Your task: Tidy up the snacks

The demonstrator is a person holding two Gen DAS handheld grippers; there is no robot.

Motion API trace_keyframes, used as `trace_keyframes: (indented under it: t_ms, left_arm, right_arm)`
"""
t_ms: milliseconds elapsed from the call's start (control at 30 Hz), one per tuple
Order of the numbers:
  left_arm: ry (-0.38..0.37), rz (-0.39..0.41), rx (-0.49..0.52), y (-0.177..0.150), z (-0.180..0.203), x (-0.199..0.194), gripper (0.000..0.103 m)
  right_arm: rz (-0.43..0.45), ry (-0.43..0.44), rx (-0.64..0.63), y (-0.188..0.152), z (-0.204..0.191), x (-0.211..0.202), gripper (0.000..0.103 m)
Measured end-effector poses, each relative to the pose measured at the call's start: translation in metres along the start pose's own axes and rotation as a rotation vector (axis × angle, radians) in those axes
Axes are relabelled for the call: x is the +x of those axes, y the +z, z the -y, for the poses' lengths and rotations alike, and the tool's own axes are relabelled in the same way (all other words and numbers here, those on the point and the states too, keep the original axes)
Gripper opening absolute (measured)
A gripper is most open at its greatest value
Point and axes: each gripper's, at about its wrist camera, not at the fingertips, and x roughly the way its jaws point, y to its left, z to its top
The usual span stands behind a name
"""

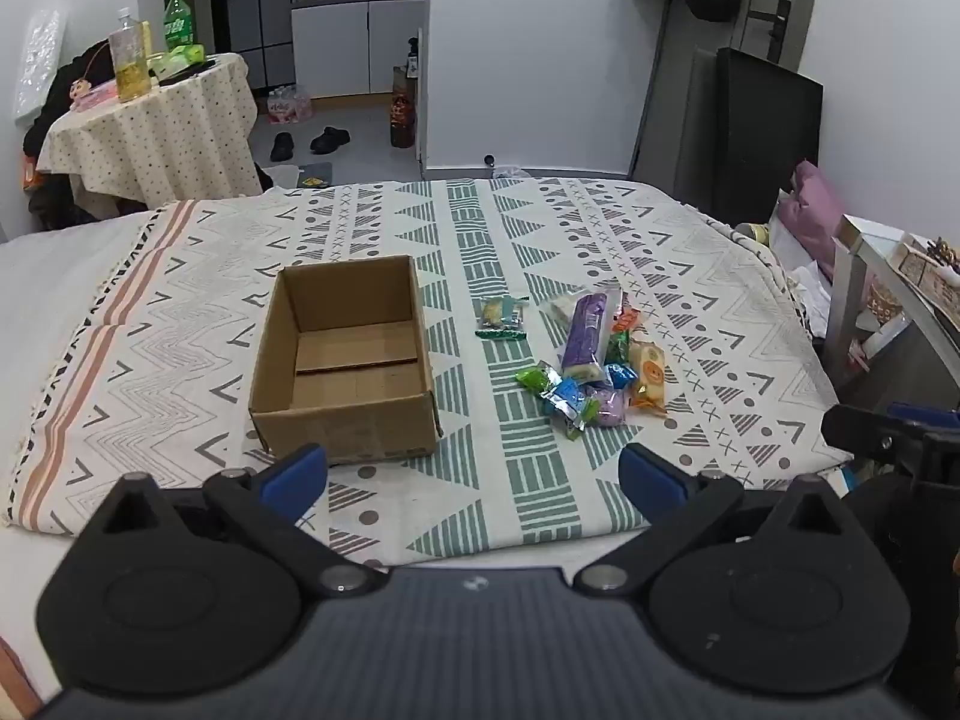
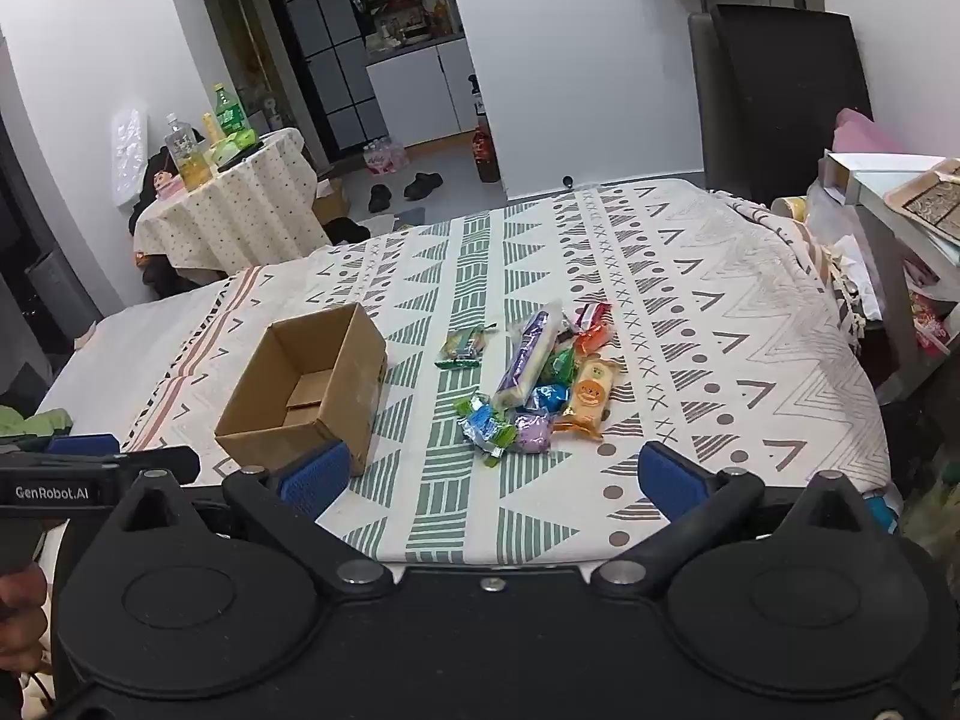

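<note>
While level, both hand-held grippers (image 1: 474, 483) (image 2: 489, 480) gape, empty.

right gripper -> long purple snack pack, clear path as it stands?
Probably yes. The right gripper has its jaws open and empty, facing the snack pile. The long purple pack lies on top of the pile, and only bare cloth lies between; the cardboard box sits off to the left.

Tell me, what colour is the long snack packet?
Purple, with a pale end; the long snack packet shows best in the left wrist view.
</note>
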Motion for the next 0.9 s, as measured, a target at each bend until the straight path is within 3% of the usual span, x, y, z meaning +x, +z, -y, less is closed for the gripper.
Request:
trace_keyframes:
  t_ms: [167, 433, 900]
  left_arm:
    - [0.031, 0.008, 0.029, -0.001, 0.010, -0.003, 0.103]
    - [-0.003, 0.005, 0.017, 0.001, 0.007, -0.004, 0.103]
    - [-0.007, 0.002, 0.001, -0.001, -0.001, -0.004, 0.103]
  right_arm:
    - [0.002, -0.002, -0.007, 0.001, -0.006, -0.002, 0.103]
    - [-0.002, -0.015, -0.003, 0.002, 0.014, 0.002, 0.103]
    - [-0.002, -0.027, -0.012, -0.001, -0.003, -0.001, 0.103]
